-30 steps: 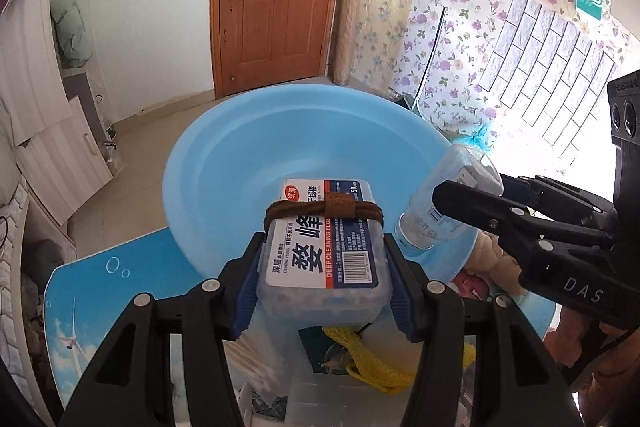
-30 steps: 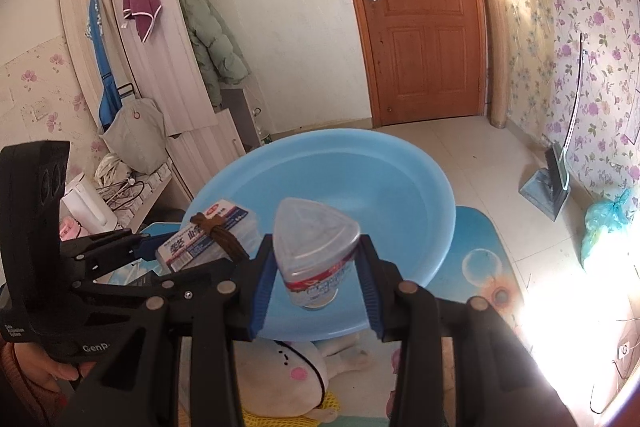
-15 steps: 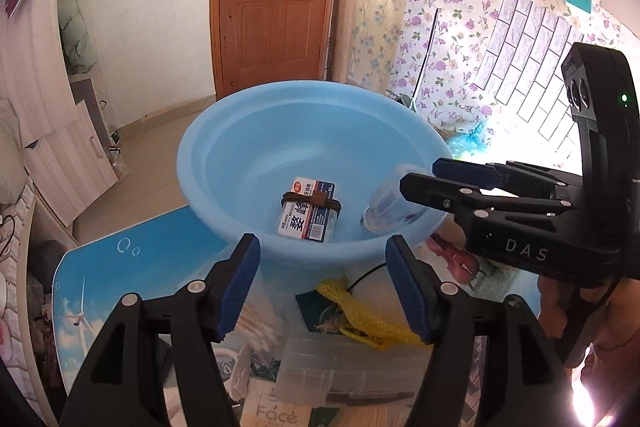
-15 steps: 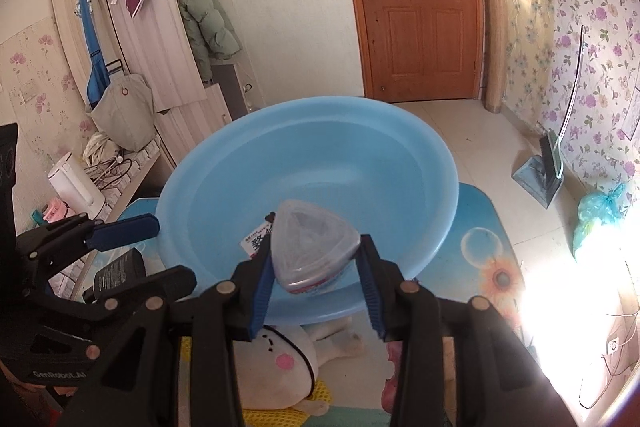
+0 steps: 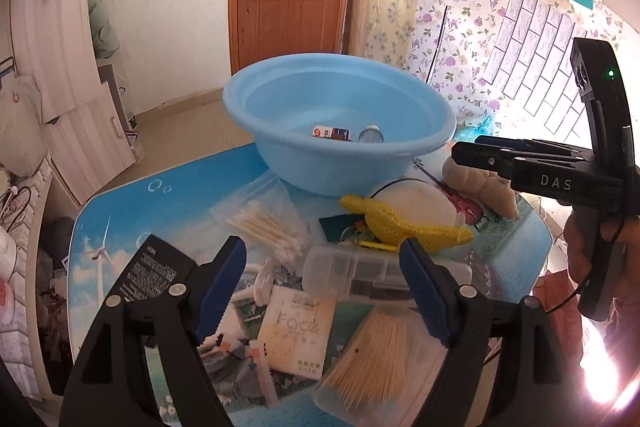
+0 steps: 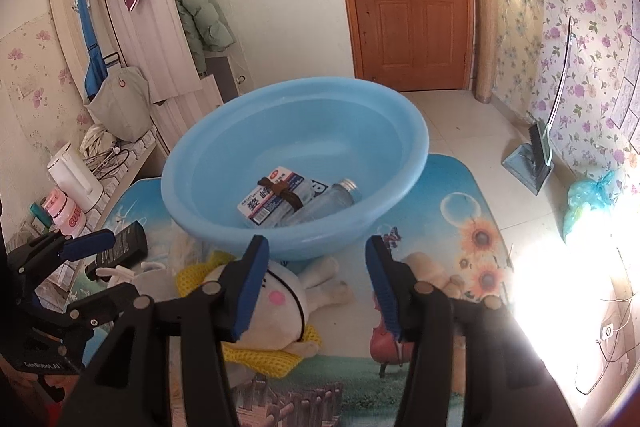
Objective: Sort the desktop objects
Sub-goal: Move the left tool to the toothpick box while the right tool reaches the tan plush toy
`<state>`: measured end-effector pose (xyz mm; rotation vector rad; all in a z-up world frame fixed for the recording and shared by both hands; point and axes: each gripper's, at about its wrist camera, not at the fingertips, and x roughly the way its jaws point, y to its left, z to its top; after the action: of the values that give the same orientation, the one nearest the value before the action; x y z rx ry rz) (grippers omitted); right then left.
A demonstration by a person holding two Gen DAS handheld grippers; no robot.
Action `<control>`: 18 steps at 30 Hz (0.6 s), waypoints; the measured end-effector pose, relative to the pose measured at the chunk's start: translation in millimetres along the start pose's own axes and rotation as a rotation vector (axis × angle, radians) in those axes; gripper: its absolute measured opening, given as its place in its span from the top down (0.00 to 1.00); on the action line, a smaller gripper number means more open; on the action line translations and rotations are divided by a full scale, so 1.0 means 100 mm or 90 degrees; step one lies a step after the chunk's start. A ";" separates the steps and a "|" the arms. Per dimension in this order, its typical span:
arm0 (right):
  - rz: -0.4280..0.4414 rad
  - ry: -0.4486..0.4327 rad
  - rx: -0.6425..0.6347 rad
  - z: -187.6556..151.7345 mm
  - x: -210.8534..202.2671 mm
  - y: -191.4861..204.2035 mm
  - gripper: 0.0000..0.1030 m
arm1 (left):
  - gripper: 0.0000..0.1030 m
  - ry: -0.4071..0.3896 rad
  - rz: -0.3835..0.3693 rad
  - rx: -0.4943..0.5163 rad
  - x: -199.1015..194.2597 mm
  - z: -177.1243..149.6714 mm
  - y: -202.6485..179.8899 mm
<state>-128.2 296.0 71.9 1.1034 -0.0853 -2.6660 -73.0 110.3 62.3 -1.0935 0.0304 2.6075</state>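
Left wrist view: left gripper (image 5: 322,287) has backed off from the blue basin (image 5: 280,163), which now sits at the far end of the table (image 5: 120,219) instead of right under the jaws.
Change, left: a second ago it was clamped on the floss box (image 5: 332,133); now that box lies in the basin and the jaws are opening with nothing between them.
Change, right: right gripper (image 6: 316,287) was clamped on the clear bottle (image 6: 324,203); now the bottle lies on its side in the basin, touching the box, and the jaws are opening, empty.
Count in basin: two things, one box, one bottle.
Count on table: one black box (image 5: 150,273) near left, one bag of cotton swabs (image 5: 272,231), one clear plastic case (image 5: 360,267), one bag of toothpicks (image 5: 372,363), one white packet (image 5: 296,331), one white plush (image 6: 276,307) on a yellow knit piece (image 5: 404,227).
Writing: "DAS" on the right gripper's side as seen from the left wrist, "Face" on the white packet, "GenRobot.AI" on the left gripper (image 6: 80,247) in the right wrist view; the floss box has Chinese print too small for me to read.
Hands: one hand (image 5: 580,247) shows, holding the right gripper.
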 end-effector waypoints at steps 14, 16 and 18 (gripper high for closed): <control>-0.076 0.028 0.062 -0.39 -0.11 -0.48 0.51 | 0.16 0.041 -0.029 -0.041 -0.19 -0.65 0.11; -0.095 0.027 0.057 -0.41 -0.13 -0.51 0.51 | 0.16 0.045 -0.043 -0.033 -0.20 -0.70 0.06; -0.117 0.030 0.050 -0.43 -0.12 -0.54 0.50 | 0.13 0.048 -0.055 -0.014 -0.20 -0.75 -0.02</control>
<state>-101.8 353.4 41.5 1.2536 -0.0855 -2.8177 -7.7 95.9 23.0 -1.1729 -0.0287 2.4958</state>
